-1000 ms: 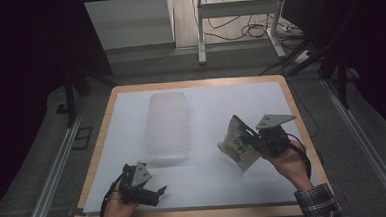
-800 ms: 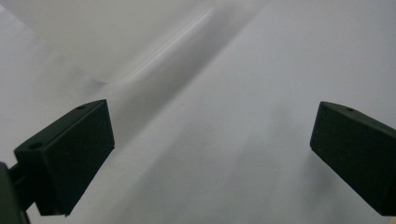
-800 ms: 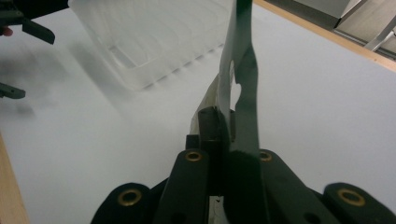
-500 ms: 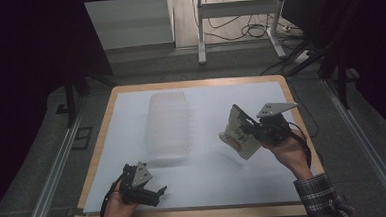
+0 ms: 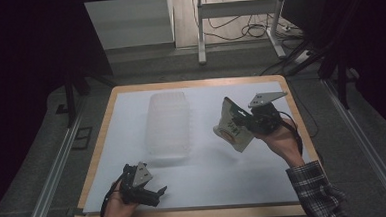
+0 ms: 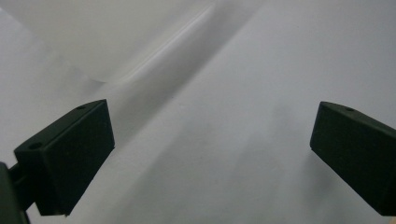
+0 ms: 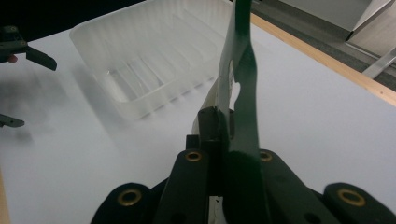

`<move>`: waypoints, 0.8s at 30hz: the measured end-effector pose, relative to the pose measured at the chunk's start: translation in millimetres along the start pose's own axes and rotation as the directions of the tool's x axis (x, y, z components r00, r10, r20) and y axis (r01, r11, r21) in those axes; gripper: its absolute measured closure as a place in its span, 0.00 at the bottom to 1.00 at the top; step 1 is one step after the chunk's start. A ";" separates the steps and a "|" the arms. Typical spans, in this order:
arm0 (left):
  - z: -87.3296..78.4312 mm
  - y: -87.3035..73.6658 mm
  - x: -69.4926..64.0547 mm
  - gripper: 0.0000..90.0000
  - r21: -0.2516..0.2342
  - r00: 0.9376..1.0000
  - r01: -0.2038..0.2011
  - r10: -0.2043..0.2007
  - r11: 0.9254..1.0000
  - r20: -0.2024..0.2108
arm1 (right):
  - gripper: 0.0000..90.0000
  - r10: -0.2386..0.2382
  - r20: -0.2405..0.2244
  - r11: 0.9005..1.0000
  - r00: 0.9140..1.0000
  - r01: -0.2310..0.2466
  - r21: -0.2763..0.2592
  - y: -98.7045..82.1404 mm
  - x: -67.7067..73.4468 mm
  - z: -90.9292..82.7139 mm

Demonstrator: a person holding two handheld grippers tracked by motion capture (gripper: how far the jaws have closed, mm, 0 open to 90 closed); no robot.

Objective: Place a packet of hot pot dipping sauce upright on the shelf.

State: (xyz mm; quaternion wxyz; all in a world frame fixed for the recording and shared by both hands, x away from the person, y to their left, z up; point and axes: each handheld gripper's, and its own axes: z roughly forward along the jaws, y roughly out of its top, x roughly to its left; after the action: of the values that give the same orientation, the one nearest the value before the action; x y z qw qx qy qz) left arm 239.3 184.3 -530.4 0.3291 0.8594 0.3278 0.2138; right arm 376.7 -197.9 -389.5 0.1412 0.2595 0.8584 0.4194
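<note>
Resting at the near left of the table (image 5: 130,99), the left gripper (image 5: 153,194) sits in the person's left hand (image 5: 117,208) just above the white sheet that covers the board. Its jaws stand wide apart with nothing between them; the left gripper view looks along them at bare white surface, with the pale edge of the tray (image 6: 107,42) at the far left of that view.

A little right of it and farther off, the clear plastic tray (image 5: 169,122) lies lengthwise on the sheet, left of the table's middle, open side up. Its walls are ribbed, and the right gripper view shows its inside (image 7: 144,65), which holds nothing.

Right of the tray, well apart from it, the snack packet (image 5: 230,125) hangs in the air above the right half of the table. It is a flat, pale packet with a dark green side and an orange mark on its lower face, tilted so its top leans toward the far side. The right gripper (image 5: 242,122) has it: the jaws are pressed together on the packet's edge, and in the right gripper view the green film (image 7: 240,93) rises on edge from between them. The person's right hand (image 5: 278,141) carries this gripper from the near right, a checked sleeve (image 5: 313,190) behind it. The grey three-cornered plate (image 5: 264,99) on top points to the far right.
</note>
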 end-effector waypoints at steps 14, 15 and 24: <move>-1.3 -0.1 1.2 0.00 -0.016 1.000 0.023 -0.023 1.000 0.001 | 1.00 -0.027 -0.037 0.999 0.999 0.026 -0.027 27.7 -6.8 18.0; -1.2 -0.1 1.2 0.00 -0.015 1.000 0.022 -0.022 1.000 0.001 | 1.00 -0.033 -0.038 0.999 0.999 0.032 -0.026 29.8 -7.4 19.3; -1.6 0.0 1.2 0.00 -0.013 1.000 0.012 -0.012 1.000 -0.004 | 1.00 -0.074 -0.046 0.997 0.996 0.073 -0.019 47.9 -9.9 33.4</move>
State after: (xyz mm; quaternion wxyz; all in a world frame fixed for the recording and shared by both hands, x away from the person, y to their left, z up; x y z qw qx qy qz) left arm 239.2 185.9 -529.1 0.3353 0.8549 0.3320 0.2155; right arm 416.0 -157.2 -371.6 0.1389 0.2167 0.8669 0.4270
